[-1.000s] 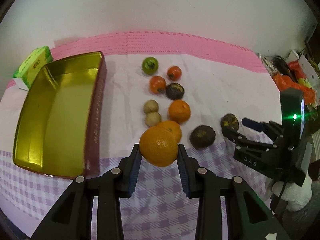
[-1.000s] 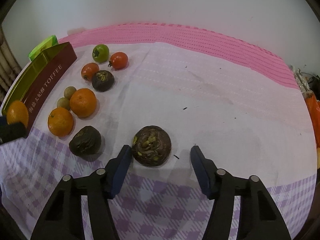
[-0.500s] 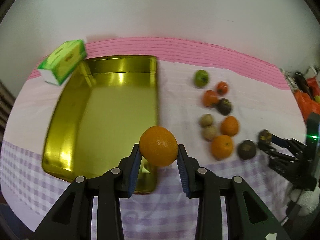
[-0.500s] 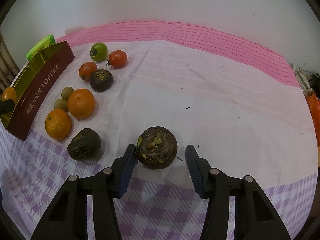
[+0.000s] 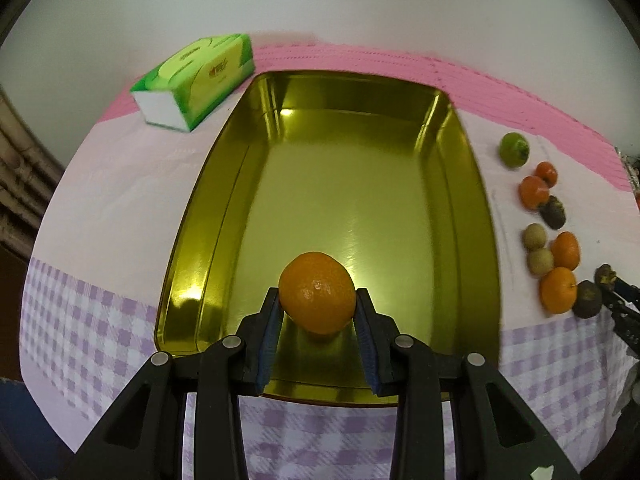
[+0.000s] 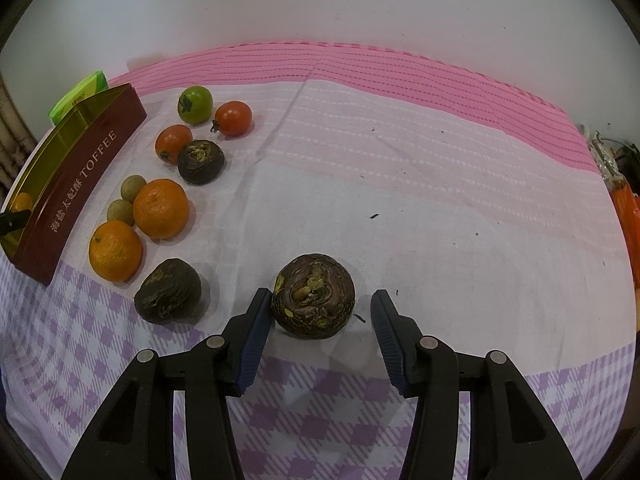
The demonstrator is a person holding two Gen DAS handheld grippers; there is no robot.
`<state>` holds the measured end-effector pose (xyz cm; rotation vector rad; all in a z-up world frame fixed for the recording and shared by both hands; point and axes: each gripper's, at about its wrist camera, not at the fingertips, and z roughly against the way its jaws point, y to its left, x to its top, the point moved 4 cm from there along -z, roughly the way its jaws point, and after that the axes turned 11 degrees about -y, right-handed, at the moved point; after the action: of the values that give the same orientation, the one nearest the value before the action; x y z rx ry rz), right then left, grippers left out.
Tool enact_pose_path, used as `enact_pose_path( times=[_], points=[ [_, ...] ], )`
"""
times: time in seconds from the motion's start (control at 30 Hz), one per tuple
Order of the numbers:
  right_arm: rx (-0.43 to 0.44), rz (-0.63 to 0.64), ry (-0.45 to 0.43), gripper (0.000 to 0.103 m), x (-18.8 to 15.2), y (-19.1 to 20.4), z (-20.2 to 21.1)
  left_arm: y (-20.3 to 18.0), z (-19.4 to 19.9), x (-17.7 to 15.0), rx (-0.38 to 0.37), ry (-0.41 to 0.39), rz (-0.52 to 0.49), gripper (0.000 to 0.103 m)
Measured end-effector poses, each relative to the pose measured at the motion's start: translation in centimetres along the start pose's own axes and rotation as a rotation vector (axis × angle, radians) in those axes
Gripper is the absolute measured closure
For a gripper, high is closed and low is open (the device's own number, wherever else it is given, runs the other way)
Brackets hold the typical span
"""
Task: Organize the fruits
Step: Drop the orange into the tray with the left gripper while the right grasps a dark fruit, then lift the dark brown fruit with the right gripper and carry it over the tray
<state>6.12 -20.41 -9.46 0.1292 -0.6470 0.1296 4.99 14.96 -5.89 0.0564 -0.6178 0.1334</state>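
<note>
Orange (image 5: 317, 293) clamped in left hand-held gripper (image 5: 318, 312) over gold tin (image 5: 192, 216).
We advise lowering before release; right hand-held gripper (image 6: 317, 316) stands wide open around dark fruit (image 6: 313, 296) on counter (image 6: 440, 208).

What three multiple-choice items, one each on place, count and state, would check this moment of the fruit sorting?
1. Where is the orange that the left gripper holds?
A. Over the gold tin
B. On the tissue pack
C. Beside the green tomato

2. How many oranges lie on the cloth in the right wrist view?
A. None
B. Two
C. Five

3. What is the right gripper doing?
A. Shut on nothing
B. Open around the dark round fruit
C. Holding an orange

Answers: 1 A, the tin's floor lies behind the orange. 2 B, two sit beside the tin. 3 B, there is a gap at the right finger.
</note>
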Motion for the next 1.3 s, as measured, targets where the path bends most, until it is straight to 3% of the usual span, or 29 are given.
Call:
enact_pose_path(
  times=[0.97,1.13,1.3],
  points=[
    [-0.017,-0.019,0.030,0.051,0.6,-0.2,-0.4,0.4,-0.8,-0.8,0.004,-0.004,-0.023,0.068],
    [-0.020,-0.024,0.035,0.053,0.7,-0.2,-0.5,0.6,-0.1,-0.6,-0.005,-0.028,-0.019,0.057],
    [-0.024,-0.022,0.039,0.061,0.9,0.1,-0.6,0.6,0.9,-0.3,-0.013,-0.059,-0.027,0.047]
  ],
)
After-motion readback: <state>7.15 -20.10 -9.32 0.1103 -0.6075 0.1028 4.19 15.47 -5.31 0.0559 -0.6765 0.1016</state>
